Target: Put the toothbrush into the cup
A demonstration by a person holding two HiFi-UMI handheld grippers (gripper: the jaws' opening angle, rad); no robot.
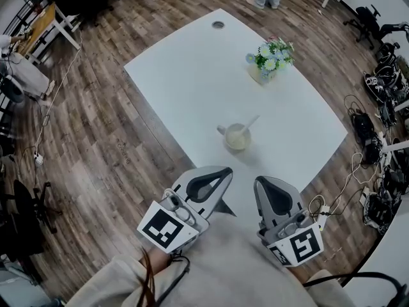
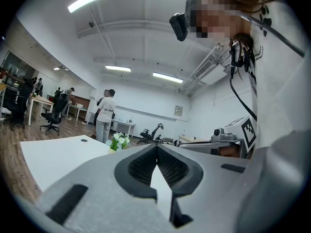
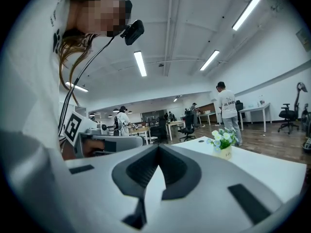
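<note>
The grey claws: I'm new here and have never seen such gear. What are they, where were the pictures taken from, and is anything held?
A person holds one claw in each hand; no robot arm. One picture looks down from a head camera at the left claw and right claw. The other two come from cameras riding on the claws. On the white table stand a cup with a toothbrush in it and a pot of flowers. Both claws are shut and empty.
</note>
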